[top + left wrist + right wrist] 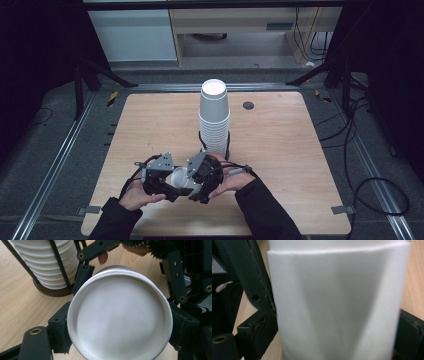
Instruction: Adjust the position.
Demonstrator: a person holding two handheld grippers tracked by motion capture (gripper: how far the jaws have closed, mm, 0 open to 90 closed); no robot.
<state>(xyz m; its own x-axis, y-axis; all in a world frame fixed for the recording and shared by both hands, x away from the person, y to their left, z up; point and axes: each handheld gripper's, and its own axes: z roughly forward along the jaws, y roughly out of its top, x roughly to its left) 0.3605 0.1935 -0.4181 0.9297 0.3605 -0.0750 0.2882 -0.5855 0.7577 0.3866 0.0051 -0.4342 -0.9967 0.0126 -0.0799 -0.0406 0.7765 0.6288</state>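
High view, lower centre: left claw (170, 186) and right claw (196, 187) both pinching one white paper cup (183, 180); tall white cup stack (214, 117) behind on wooden worktop (280, 150).

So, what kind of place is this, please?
Probably a lab recording station, not a home: a wooden table inside dark frame legs, cables on the grey floor, and two hand-held grippers sharing one paper cup.

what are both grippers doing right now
Left gripper: closed on the white paper cup, fingers at its rim end.
Right gripper: closed on the same cup's side wall.
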